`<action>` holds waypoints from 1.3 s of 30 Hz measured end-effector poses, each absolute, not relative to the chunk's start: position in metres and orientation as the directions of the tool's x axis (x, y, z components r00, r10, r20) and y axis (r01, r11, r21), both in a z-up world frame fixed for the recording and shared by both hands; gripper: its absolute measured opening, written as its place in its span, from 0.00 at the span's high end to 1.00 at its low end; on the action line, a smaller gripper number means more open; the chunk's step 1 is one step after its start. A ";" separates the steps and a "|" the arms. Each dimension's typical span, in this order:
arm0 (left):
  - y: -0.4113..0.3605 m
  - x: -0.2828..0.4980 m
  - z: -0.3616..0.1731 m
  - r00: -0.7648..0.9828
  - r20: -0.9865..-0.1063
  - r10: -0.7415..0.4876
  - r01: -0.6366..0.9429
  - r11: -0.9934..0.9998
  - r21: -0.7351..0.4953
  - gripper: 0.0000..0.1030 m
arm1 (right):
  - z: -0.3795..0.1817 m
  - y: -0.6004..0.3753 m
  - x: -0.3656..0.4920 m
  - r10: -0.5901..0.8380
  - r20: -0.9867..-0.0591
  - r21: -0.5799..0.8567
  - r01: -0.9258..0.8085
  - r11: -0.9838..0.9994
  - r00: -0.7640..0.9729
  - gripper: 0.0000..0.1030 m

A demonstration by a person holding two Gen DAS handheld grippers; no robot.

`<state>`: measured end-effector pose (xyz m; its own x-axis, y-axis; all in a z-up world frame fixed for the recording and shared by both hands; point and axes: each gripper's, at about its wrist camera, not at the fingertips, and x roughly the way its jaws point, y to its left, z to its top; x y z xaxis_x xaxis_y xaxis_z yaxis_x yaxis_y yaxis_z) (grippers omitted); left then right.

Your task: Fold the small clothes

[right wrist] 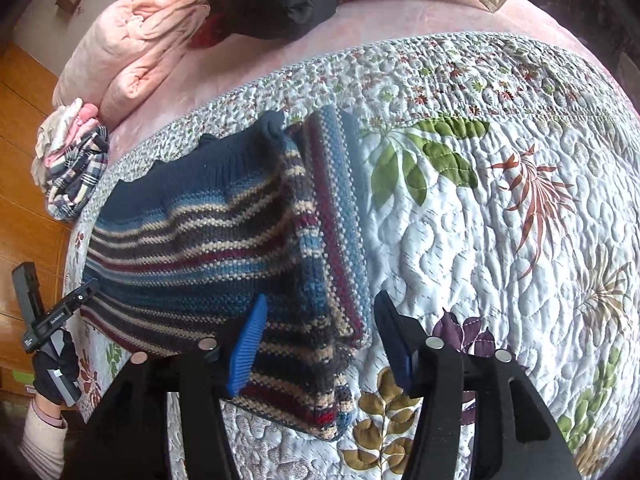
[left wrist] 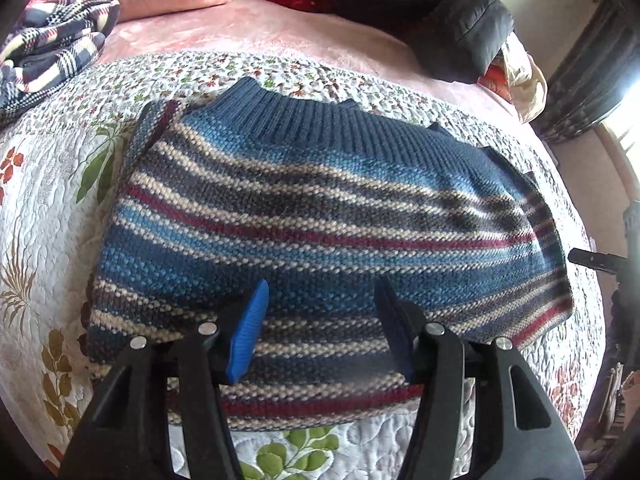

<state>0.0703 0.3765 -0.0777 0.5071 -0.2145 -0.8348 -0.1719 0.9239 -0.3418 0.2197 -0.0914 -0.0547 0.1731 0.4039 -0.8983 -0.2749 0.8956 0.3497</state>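
With both the left gripper [left wrist: 320, 320] and right gripper [right wrist: 320, 332] spread empty, pinch the thick, floppy striped knit sweater [left wrist: 304, 216] at its lower-frame hem corners.

Left wrist: close above, looking forward past its claw [left wrist: 320, 320] over the striped blue knitted sweater [left wrist: 320, 208].
Right wrist: close, facing its folded side.
Shared: sweater, white floral quilted bedspread [right wrist: 500, 240].

Small white lettering stands on the black bar of the left gripper [right wrist: 60, 316], seen well left of the right gripper [right wrist: 320, 324]; too small to read. No other text is visible.
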 end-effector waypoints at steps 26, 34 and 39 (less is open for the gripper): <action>0.379 0.094 -0.102 0.493 -0.842 -0.220 -0.198 0.914 -0.355 0.44 | -0.090 -0.082 0.237 0.519 -0.851 0.486 -0.256 0.835 0.079 0.78; 0.380 0.093 -0.102 0.492 -0.841 -0.224 -0.193 0.914 -0.357 0.44 | -0.103 -0.083 0.240 0.498 -0.864 0.473 -0.221 0.853 0.070 0.77; 0.380 0.092 -0.103 0.493 -0.840 -0.227 -0.190 0.914 -0.359 0.44 | -0.105 -0.086 0.241 0.508 -0.858 0.486 -0.209 0.849 0.069 0.77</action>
<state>0.0923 0.3800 -0.1029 0.4927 -0.2274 -0.8400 -0.1903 0.9137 -0.3590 0.2409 -0.0863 -0.1054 0.0693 0.5084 -0.8583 -0.2094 0.8486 0.4858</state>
